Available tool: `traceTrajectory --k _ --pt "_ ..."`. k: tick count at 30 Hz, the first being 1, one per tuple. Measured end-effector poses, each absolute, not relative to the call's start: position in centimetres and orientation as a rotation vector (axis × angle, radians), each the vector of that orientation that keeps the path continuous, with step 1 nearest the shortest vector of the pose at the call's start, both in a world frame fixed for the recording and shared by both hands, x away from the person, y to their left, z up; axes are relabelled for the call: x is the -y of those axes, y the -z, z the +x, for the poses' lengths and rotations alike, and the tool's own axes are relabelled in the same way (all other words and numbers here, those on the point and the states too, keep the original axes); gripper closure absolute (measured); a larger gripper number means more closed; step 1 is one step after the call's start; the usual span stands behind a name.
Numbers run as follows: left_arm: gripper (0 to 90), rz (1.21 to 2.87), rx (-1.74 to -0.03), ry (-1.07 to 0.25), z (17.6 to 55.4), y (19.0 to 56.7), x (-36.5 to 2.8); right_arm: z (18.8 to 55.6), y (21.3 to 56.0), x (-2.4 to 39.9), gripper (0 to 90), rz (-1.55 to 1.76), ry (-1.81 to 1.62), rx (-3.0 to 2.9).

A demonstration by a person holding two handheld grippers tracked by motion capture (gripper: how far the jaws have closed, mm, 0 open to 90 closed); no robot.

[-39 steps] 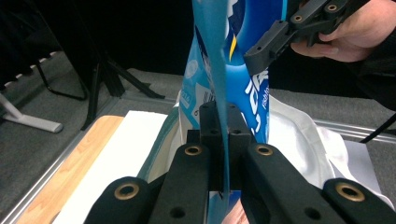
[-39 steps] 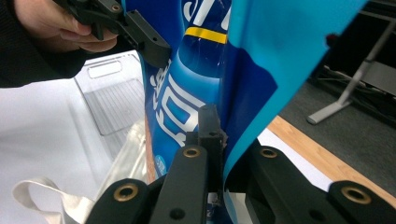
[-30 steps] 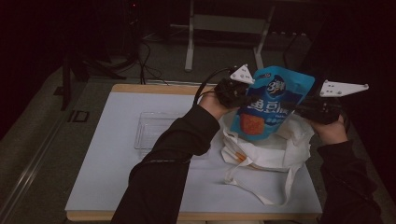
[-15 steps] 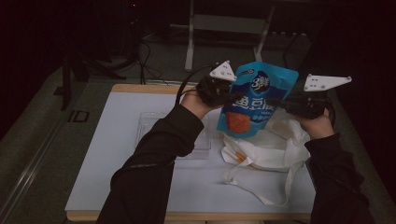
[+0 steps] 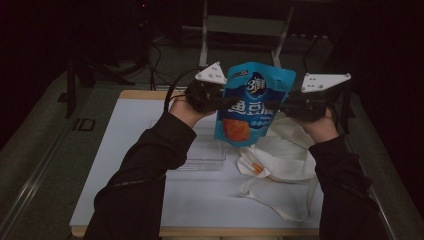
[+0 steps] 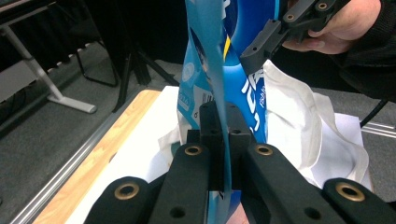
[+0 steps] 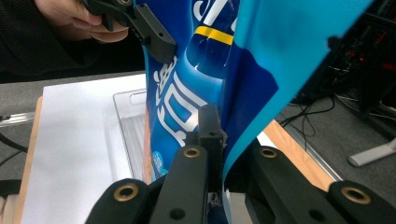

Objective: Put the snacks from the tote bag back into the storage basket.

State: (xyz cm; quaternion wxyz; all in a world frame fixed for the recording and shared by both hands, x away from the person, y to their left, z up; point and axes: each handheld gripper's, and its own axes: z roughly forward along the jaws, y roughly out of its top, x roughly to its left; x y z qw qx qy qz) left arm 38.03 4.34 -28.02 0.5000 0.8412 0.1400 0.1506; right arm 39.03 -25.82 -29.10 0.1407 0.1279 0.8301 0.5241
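Blue pouch (image 5: 254, 105) held upright in mid-air over the desk (image 5: 145, 190), pinched at opposite edges by left tool (image 5: 231, 102) and right tool (image 5: 278, 106), clear of the white bag (image 5: 292, 155); next, probably, a steady carry to the clear tray (image 5: 205, 150).

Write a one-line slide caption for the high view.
Two hand-held tongs, left and right, each clamped on a side edge of a blue snack bag, hold it upright above a white cloth bag.

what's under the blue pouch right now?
Held in the air, the blue pouch hangs over the white cloth bag and the edge of the clear tray. What the bag holds is covered; an orange bit shows at its opening.
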Motion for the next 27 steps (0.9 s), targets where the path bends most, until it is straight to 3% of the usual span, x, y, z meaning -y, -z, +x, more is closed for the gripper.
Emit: traceTrajectory --k 27 --pt "90.0 2.006 -0.352 -0.369 36.7 29.0 -13.4 39.8 29.6 17.4 88.5 0.229 -1.571 -2.47"
